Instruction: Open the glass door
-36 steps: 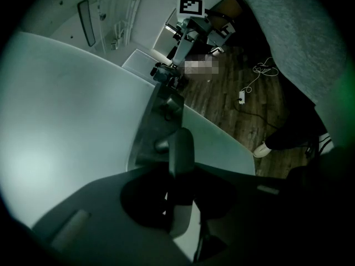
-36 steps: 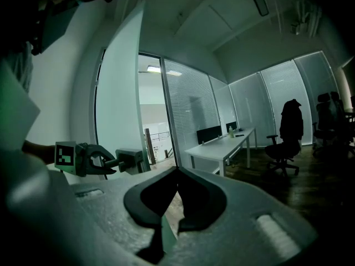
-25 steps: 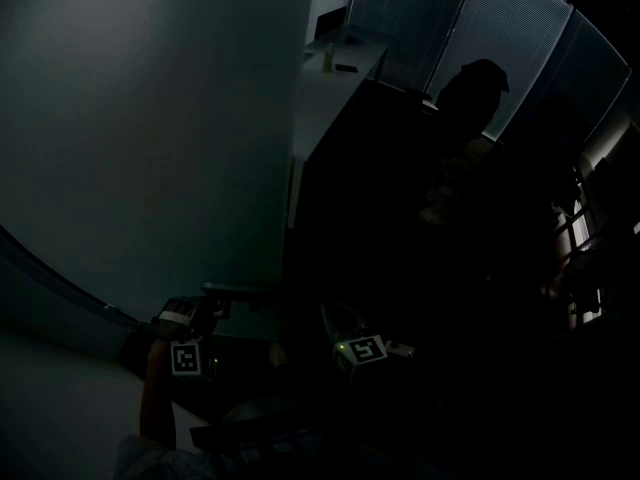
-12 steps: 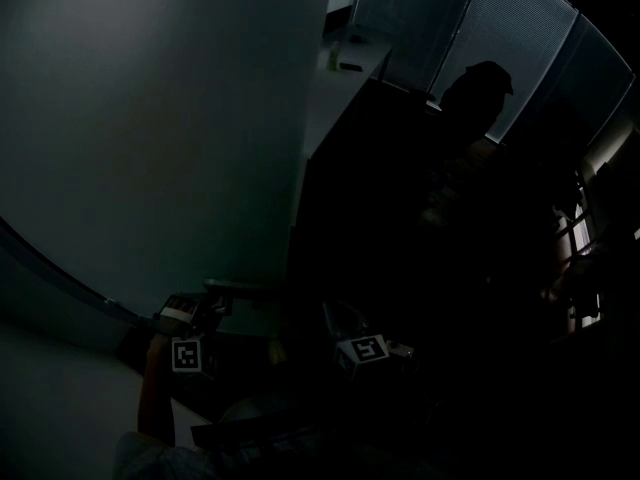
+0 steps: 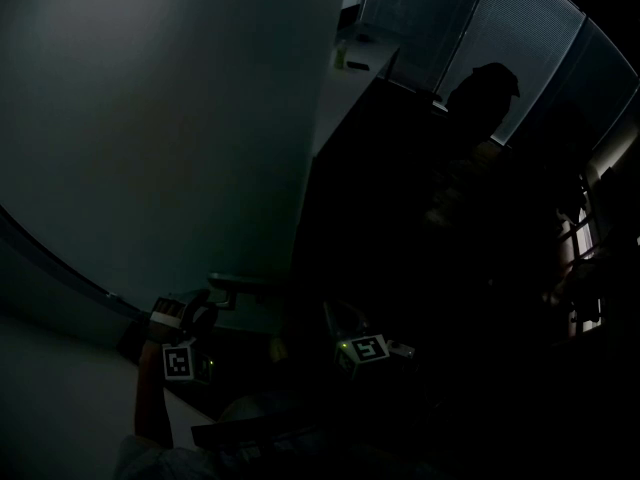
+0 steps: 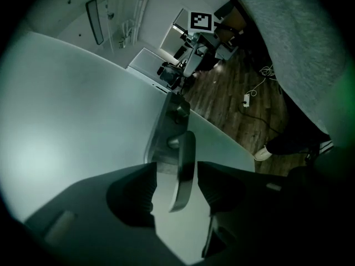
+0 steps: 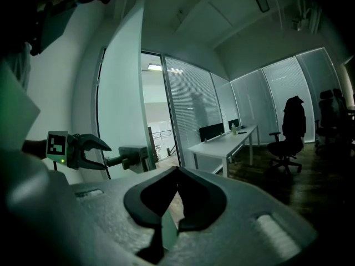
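The frosted glass door (image 5: 180, 118) fills the left of the head view, its metal lever handle (image 5: 240, 283) sticking out near the door's edge. My left gripper (image 5: 195, 318) is at the handle's free end. In the left gripper view the lever (image 6: 183, 170) lies between the jaws with a gap on each side, and the jaws are opening. The right gripper view shows the left gripper (image 7: 91, 151) spread wide at the lever's tip (image 7: 119, 159). My right gripper (image 7: 177, 169) is shut on nothing and hangs back, right of the handle (image 5: 340, 326).
A white desk (image 7: 222, 143) with a bottle stands along the blinds. An office chair (image 7: 288, 137) with a jacket over it is at the right. On the wooden floor (image 6: 233, 93) lie a cable and a plug, and a person's shoe (image 6: 272, 148) is nearby.
The left gripper's jaws have spread and let go of the lever. That gripper has drawn slightly back from the handle, toward the lower left in the head view. The right gripper has stayed put.
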A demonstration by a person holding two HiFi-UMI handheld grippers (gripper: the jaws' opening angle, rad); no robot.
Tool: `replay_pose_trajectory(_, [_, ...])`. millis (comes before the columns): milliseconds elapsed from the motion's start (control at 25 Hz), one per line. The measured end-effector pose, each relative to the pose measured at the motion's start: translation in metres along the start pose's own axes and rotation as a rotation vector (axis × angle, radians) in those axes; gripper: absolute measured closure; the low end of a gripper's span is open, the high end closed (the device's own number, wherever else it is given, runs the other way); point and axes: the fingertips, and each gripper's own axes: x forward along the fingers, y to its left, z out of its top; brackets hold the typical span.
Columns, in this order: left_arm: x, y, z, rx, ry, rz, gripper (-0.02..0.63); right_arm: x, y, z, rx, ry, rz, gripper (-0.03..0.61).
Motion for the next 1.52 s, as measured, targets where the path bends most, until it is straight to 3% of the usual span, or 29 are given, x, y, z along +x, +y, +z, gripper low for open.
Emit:
replay_pose_trajectory(240, [-0.009,0.004,0.010,-0.097,-0.039,0.021,0.397,-0.003,0.000,0.001,-0.002,0.001,-0.003,0.577])
replay_pose_trajectory(480, [-0.023,0.020,0.046,-0.343,-0.210,0.057,0.468,-0.005,-0.002,0.005,0.001,-0.005,-0.004,0.577])
replay_pose_trajectory(880, [-0.022,0.026,0.087,-0.612,-0.392,0.094,0.606,-0.006,0.005,0.005,-0.002,-0.022,0.005,0.577])
replay_pose_trajectory(1200, [-0.028,0.036,0.124,-0.832,-0.552,0.081,0.611,-0.009,0.015,0.012,0.011,-0.044,0.025,0.577])
replay_pose_trajectory(1520, [-0.029,0.041,0.130,-1.057,-0.611,0.113,0.611,-0.011,0.027,0.020,0.015,-0.070,0.052,0.577])
